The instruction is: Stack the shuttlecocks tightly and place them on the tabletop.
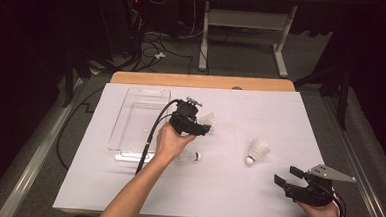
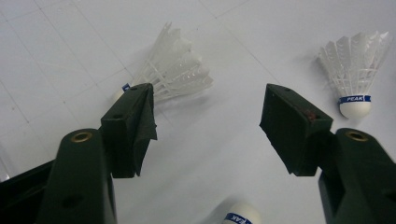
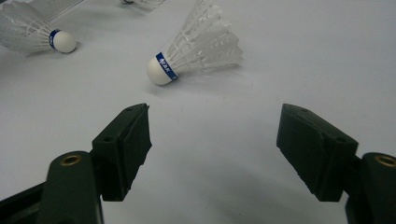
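Note:
Three white feathered shuttlecocks lie on the white table sheet. One shuttlecock lies just beyond my left gripper, which is open above the sheet, and its cork end is partly hidden behind the left jaw. A second shuttlecock lies under the left hand. The third shuttlecock lies on its side ahead of my right gripper. That gripper is open and empty near the front right corner.
A clear plastic tray sits at the left of the sheet, behind the left gripper's cable. The wooden table edge runs along the back. Metal rails flank the table on both sides.

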A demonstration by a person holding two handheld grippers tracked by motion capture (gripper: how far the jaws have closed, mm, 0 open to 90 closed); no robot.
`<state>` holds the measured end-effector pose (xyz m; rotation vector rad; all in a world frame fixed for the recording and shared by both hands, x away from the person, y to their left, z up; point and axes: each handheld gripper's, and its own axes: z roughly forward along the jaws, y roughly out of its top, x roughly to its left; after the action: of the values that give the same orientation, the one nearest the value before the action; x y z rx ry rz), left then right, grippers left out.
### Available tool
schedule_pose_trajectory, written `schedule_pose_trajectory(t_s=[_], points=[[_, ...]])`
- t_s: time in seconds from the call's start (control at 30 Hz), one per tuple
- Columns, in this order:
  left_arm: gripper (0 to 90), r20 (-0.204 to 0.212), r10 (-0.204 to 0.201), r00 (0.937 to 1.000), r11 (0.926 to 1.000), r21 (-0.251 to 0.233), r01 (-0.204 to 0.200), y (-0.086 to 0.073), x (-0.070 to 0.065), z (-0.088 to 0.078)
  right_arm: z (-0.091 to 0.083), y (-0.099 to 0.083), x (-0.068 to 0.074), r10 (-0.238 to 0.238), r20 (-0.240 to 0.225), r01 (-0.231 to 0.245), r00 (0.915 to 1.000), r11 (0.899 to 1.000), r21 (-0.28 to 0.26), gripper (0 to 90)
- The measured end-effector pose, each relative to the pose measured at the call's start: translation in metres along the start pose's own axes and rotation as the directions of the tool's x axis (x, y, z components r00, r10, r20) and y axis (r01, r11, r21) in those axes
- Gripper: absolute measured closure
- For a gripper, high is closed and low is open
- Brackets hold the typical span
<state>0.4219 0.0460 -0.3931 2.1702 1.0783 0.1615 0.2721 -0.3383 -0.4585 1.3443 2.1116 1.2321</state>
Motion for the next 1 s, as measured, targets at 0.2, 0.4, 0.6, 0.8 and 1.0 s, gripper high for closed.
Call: schedule_pose_trajectory(t_s=[0.2,0.4,0.6,0.8,1.0], points=[[35.7,-0.010,0.009,0.9999,1.0000,-0.001,-0.009,-0.003,-0.002,-0.003,0.000,0.000,0.000,0.004,0.000,-0.004,1.0000,1.000,0.002,26.3],[35.7,-0.018,0.015,0.9997,0.9999,-0.003,-0.015,-0.010,-0.004,-0.006,0.000,0.000,0.000,0.000,-0.002,0.000,1.0000,1.000,0.000,26.3],[35.6,-0.017,0.004,0.9998,1.0000,-0.007,-0.004,-0.016,-0.002,-0.011,0.000,0.000,0.000,0.002,-0.001,-0.002,1.0000,1.000,0.001,26.3],[35.4,-0.016,0.000,0.9999,0.9999,-0.011,-0.001,-0.021,-0.002,-0.019,0.000,0.000,0.000,0.002,-0.004,-0.002,1.0000,1.000,0.001,26.3],[35.3,-0.010,-0.002,0.9999,0.9999,-0.016,0.002,-0.029,-0.002,-0.026,0.000,0.000,0.000,-0.001,-0.001,0.001,1.0000,1.000,0.001,26.3]])
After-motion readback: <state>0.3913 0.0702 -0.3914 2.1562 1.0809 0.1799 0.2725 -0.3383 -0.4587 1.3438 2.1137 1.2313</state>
